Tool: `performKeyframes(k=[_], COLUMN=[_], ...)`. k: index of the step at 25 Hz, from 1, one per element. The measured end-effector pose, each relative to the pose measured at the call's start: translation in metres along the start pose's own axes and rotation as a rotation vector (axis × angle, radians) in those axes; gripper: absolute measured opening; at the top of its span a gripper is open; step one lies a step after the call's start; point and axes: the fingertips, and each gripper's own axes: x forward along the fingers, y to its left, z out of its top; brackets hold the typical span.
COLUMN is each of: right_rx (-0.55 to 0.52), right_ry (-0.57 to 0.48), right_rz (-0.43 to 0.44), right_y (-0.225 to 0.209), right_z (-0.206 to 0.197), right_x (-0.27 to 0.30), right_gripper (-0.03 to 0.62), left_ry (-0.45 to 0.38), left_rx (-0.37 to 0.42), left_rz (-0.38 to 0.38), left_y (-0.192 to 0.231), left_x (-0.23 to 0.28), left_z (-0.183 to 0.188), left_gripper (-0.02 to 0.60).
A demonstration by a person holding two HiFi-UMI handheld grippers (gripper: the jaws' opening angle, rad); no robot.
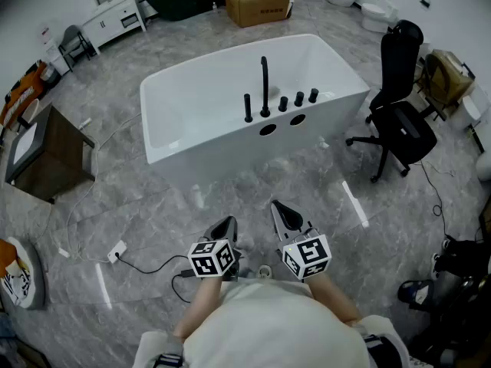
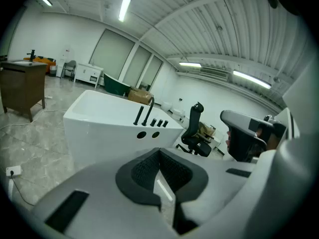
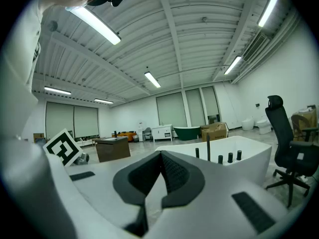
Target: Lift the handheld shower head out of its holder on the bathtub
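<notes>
Left gripper (image 1: pixel 228 225) and right gripper (image 1: pixel 282 210) both sit closed and empty, well back from the bathtub (image 1: pixel 192 69), where the handheld shower head (image 1: pixel 248 107) stands beside the taller spout (image 1: pixel 264 83), so arriving closed could knock it, or grab the wrong post.

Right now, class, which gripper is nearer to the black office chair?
Right. The right gripper points toward the bathtub, with the office chair ahead and off to its right. The left gripper sits beyond it on the opposite side, farther from the chair.
</notes>
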Motion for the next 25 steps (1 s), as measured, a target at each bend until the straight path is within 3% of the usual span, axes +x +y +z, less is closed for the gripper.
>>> performKeyframes(k=[7,16,25], right_rx=[0.006,-0.008,0.026], right_ry=[0.002,0.009,-0.029], right_rz=[0.003,0.046,0.034], right_y=[0.009,0.018,0.008], right_z=[-0.004,-0.006,0.001], right_x=[-0.013,-0.017,-0.018], right_gripper=[0.020,0.020,0.020], left_ry=[-0.008,-0.019,-0.016], left_rx=[0.064,0.066,0.062], left_rz=[-0.027,-0.009,0.001], left_y=[-0.014,-0.016,-0.013], left_x=[-0.011,-0.017,-0.020], left_z=[0.001,-0.001,-0.001], left_gripper=[0.020,0.020,0.020])
